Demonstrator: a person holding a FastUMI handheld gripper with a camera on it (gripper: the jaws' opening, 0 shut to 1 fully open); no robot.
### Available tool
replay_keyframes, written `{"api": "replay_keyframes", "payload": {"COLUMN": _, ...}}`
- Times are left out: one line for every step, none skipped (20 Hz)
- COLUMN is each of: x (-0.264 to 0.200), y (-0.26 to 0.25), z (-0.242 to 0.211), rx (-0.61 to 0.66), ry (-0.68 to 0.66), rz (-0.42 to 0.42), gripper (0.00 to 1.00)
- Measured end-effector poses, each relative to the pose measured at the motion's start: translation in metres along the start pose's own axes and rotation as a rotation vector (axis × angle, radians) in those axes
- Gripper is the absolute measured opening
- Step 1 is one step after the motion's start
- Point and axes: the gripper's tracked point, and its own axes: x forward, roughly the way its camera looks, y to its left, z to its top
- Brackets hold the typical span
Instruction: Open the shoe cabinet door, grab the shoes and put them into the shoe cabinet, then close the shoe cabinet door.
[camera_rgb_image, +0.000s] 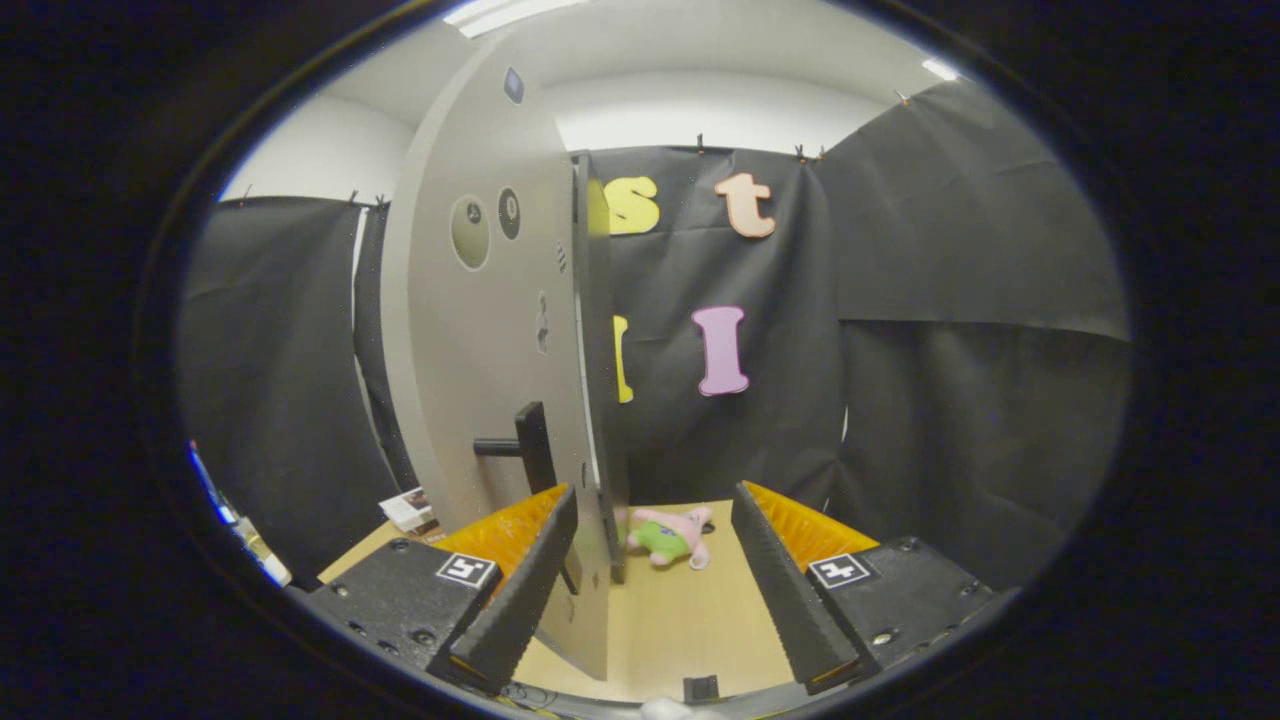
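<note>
The grey shoe cabinet door (470, 350) stands swung out and upright, and I see it almost edge-on. Its thin free edge (592, 520) runs down between my fingers, close against the left finger (520, 590) and well apart from the right finger (790, 590). A black handle (530, 445) sticks out from the door's face just beyond the left fingertip. My gripper (652, 495) is open, with a wide gap and only the door's edge inside it. A dark strip (603, 380) behind the edge may be the door's other side or the cabinet body; I cannot tell which.
A pink and green plush toy (672, 537) lies on the light wooden floor (690, 620) just ahead of the fingers. Some papers or small boxes (408, 508) lie left of the door's foot. Black cloth walls (960, 400) close the booth all round.
</note>
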Motion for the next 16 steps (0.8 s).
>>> {"api": "replay_keyframes", "payload": {"x": 0.001, "y": 0.001, "z": 0.003, "rx": -0.012, "ry": -0.009, "rz": -0.001, "gripper": 0.99}}
{"api": "replay_keyframes", "payload": {"x": 0.001, "y": 0.003, "z": 0.005, "rx": -0.019, "ry": -0.007, "rz": 0.001, "gripper": 0.98}}
{"api": "replay_keyframes", "payload": {"x": 0.001, "y": 0.01, "z": 0.007, "rx": -0.009, "ry": -0.014, "rz": 0.025, "gripper": 0.98}}
{"api": "replay_keyframes", "payload": {"x": 0.006, "y": 0.017, "z": 0.005, "rx": -0.015, "ry": 0.005, "rz": 0.03, "gripper": 0.98}}
{"api": "replay_keyframes", "payload": {"x": -0.002, "y": 0.016, "z": 0.005, "rx": -0.024, "ry": 0.001, "rz": 0.023, "gripper": 0.97}}
{"api": "replay_keyframes", "payload": {"x": 0.0, "y": 0.015, "z": 0.003, "rx": -0.043, "ry": 0.003, "rz": 0.011, "gripper": 0.95}}
{"api": "replay_keyframes", "payload": {"x": 0.0, "y": 0.016, "z": 0.005, "rx": -0.047, "ry": -0.002, "rz": -0.002, "gripper": 0.95}}
{"api": "replay_keyframes", "payload": {"x": -0.001, "y": 0.018, "z": 0.006, "rx": -0.042, "ry": 0.001, "rz": -0.014, "gripper": 0.95}}
{"api": "replay_keyframes", "payload": {"x": -0.002, "y": 0.022, "z": 0.004, "rx": -0.031, "ry": 0.004, "rz": -0.024, "gripper": 0.95}}
{"api": "replay_keyframes", "payload": {"x": -0.003, "y": 0.025, "z": 0.005, "rx": -0.024, "ry": 0.005, "rz": -0.028, "gripper": 0.95}}
{"api": "replay_keyframes", "payload": {"x": -0.004, "y": 0.031, "z": 0.003, "rx": -0.023, "ry": 0.006, "rz": -0.028, "gripper": 0.95}}
{"api": "replay_keyframes", "payload": {"x": -0.004, "y": 0.037, "z": 0.003, "rx": -0.026, "ry": 0.009, "rz": -0.026, "gripper": 0.95}}
{"api": "replay_keyframes", "payload": {"x": -0.006, "y": 0.043, "z": 0.002, "rx": -0.024, "ry": 0.011, "rz": -0.025, "gripper": 0.95}}
{"api": "replay_keyframes", "payload": {"x": -0.006, "y": 0.05, "z": 0.001, "rx": -0.024, "ry": 0.015, "rz": -0.023, "gripper": 0.95}}
{"api": "replay_keyframes", "payload": {"x": -0.006, "y": 0.059, "z": 0.0, "rx": -0.026, "ry": 0.017, "rz": -0.02, "gripper": 0.95}}
{"api": "replay_keyframes", "payload": {"x": -0.006, "y": 0.068, "z": 0.0, "rx": -0.028, "ry": 0.018, "rz": -0.019, "gripper": 0.95}}
